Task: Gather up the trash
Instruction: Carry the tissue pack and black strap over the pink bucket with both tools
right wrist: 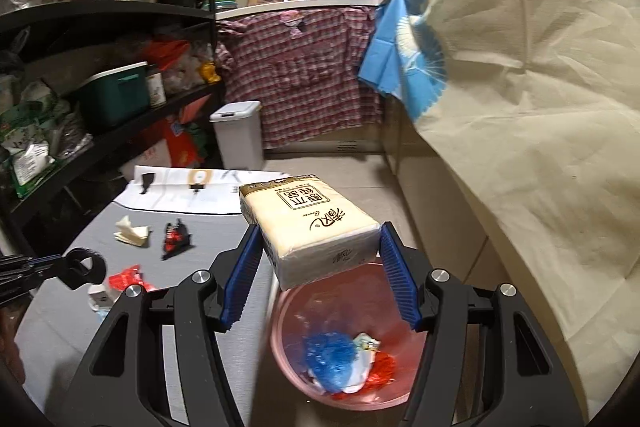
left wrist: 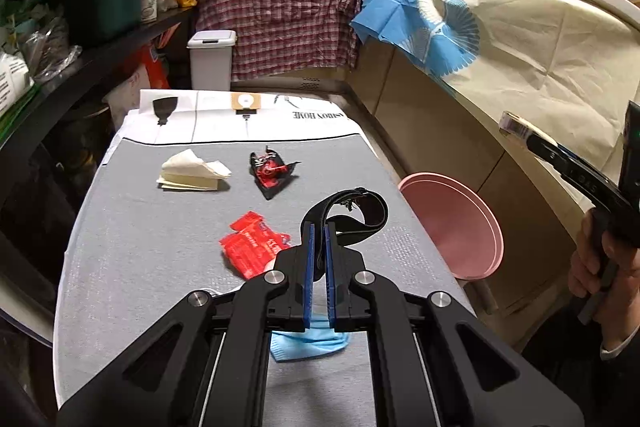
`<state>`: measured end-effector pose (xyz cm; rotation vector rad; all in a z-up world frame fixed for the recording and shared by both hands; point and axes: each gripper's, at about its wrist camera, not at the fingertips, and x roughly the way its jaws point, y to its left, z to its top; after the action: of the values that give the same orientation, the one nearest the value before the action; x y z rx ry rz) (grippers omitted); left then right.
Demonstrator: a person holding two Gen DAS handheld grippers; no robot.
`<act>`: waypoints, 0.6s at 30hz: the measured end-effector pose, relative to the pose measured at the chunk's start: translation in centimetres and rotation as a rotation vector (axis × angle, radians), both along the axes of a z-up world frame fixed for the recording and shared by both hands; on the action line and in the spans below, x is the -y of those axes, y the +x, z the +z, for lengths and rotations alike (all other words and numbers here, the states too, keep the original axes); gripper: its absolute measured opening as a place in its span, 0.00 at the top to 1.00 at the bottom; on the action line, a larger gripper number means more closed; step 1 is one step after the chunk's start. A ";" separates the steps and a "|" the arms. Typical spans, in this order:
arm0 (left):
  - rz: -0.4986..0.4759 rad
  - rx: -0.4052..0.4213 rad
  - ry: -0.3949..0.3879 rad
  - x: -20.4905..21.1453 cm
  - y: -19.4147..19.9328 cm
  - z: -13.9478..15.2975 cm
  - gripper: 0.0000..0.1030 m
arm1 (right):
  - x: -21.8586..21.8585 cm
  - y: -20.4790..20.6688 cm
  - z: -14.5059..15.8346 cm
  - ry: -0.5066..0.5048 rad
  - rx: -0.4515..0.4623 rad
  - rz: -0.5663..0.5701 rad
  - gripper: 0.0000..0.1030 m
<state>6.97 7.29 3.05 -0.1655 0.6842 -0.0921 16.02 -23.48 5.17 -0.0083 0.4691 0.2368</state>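
Observation:
My left gripper is shut on a black strap that loops up over the grey table. On the table lie a red wrapper, a black-and-red wrapper, a crumpled tissue and a blue mask under the left gripper. My right gripper is shut on a pack of tissues, held in the air above the pink basin. The basin holds blue, white and red scraps. In the right wrist view the left gripper and its strap show at the left.
The pink basin stands on the floor against the table's right edge. A white lidded bin sits beyond the table's far end. Dark shelves with boxes run along the left. A cream cloth drapes the counter on the right.

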 end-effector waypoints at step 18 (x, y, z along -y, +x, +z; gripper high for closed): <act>-0.064 -0.005 -0.027 6.2 3.5 0.4 0.95 | 3.7 2.8 -1.0 0.051 -0.050 -0.115 0.42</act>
<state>10.42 1.14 3.42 -0.1701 0.6932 -0.1624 18.85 -27.14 4.22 0.0741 0.5119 0.1360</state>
